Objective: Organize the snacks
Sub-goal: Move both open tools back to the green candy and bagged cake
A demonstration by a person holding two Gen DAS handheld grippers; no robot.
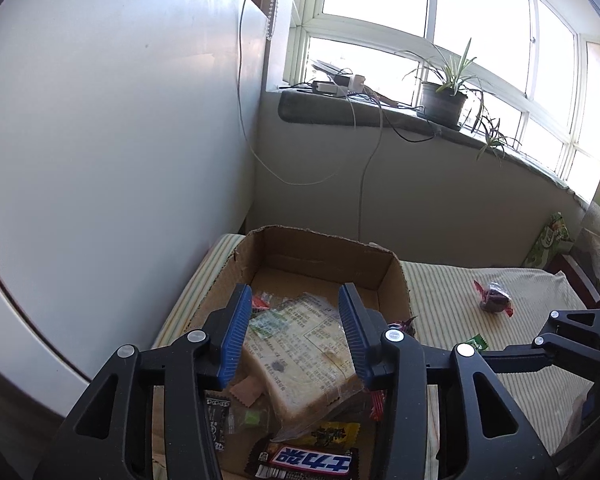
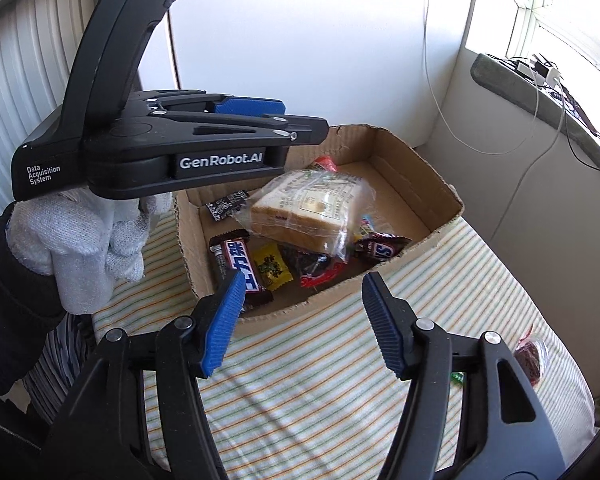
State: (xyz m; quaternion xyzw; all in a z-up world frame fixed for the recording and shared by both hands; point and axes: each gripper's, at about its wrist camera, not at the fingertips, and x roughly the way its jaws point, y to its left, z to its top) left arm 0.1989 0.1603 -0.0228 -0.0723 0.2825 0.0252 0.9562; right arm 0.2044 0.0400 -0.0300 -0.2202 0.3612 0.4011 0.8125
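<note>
Blue-padded right gripper (image 2: pixel 300 320) hangs released over striped cloth (image 2: pixel 320 380); left gripper (image 1: pixel 292 332) – jaws apart, empty – above bagged bread (image 2: pixel 300 208) lying tilted in the cardboard box (image 2: pixel 432 200), among candy bars.

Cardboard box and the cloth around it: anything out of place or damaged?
The cardboard box has a torn, ragged rim. The bagged bread lies tilted on top of the other snacks. Two items remain outside on the striped cloth: a dark red-wrapped snack and a small green candy.
</note>
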